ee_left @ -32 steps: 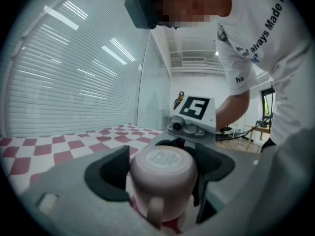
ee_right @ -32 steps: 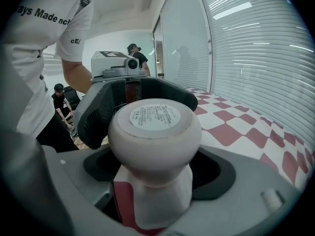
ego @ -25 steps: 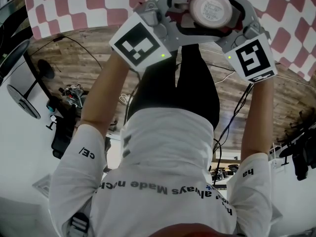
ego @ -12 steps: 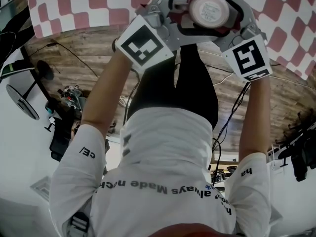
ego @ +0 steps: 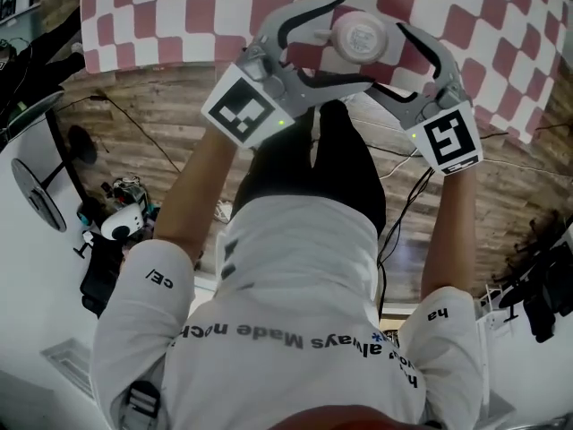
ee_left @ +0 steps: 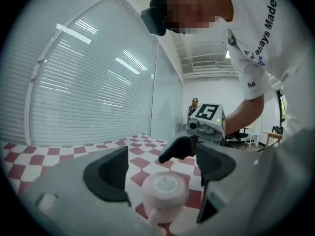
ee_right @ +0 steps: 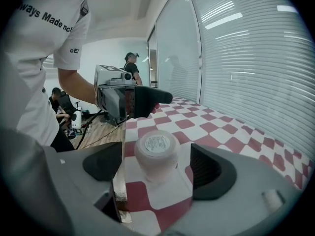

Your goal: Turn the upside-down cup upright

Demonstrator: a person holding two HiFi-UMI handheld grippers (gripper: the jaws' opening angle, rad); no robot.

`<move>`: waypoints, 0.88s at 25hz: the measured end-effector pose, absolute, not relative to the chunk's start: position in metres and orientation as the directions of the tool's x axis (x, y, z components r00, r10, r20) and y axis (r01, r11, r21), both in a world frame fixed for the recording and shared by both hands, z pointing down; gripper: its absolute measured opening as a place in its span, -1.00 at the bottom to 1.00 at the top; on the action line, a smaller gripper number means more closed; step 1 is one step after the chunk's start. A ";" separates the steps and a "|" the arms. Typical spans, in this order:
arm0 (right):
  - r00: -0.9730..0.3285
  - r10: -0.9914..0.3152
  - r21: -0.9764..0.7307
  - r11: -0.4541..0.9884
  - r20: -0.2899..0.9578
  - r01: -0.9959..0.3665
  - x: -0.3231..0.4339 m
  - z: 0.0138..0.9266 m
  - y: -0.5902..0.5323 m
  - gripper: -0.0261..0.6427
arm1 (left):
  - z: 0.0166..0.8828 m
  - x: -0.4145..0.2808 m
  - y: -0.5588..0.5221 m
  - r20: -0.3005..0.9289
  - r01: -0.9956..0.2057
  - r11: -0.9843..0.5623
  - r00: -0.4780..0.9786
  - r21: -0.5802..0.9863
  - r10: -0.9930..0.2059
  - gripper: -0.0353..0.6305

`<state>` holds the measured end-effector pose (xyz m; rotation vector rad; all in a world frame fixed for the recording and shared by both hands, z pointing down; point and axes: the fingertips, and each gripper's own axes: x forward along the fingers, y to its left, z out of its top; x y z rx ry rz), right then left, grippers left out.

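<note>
A small pale pink ceramic cup [ego: 360, 36] is standing upside-down on the red-and-white checked tablecloth [ego: 501, 25], close to the table's near edge, with its flat base facing up and showing a round printed label. In the left gripper view the cup's handle [ee_left: 151, 214] is pointing back toward that camera. The left gripper [ego: 354, 42] is reaching in from the left with its jaws spread wide, one on either side of the cup. In its own view a clear strip of cloth is showing between each dark pad and the cup wall, so it is gripping nothing. The right gripper [ego: 385, 58] is reaching in from the right, likewise spread, and is straddling the same cup. In its own view both pads are standing apart from the cup and are holding nothing. The two grey tools are facing each other across the cup, their tips lying near one another. Each is showing in the other's view beyond the cup. The person, in a white printed T-shirt [ego: 295, 285], is leaning over the table edge with both forearms extended. Brown wood-plank flooring [ego: 134, 141] is lying below, with black cables [ego: 407, 213] trailing across it.
</note>
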<state>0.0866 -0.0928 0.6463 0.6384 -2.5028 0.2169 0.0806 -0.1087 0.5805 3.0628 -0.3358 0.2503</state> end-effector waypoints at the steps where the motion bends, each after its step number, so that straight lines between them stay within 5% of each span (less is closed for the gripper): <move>1: -0.743 -0.410 -0.016 0.871 0.529 -0.492 0.089 0.636 -0.092 0.37 | 0.571 0.078 -0.108 0.156 -0.237 -0.971 0.961 0.041 -0.228 0.41; 10: -0.745 -0.578 -0.098 0.764 0.333 -0.637 0.095 0.507 -0.078 -0.01 | 0.466 0.046 -0.091 0.054 -0.362 -0.922 0.932 0.138 -0.357 0.10; 15: -0.690 -0.650 -0.083 0.706 0.319 -0.704 0.089 0.451 -0.068 -0.15 | 0.409 0.025 -0.089 0.008 -0.434 -0.886 0.899 0.163 -0.438 -0.19; 22: -0.602 -0.732 -0.096 0.607 0.319 -0.789 0.099 0.396 -0.058 -0.38 | 0.358 0.020 -0.072 -0.001 -0.445 -0.874 0.891 0.195 -0.454 -0.29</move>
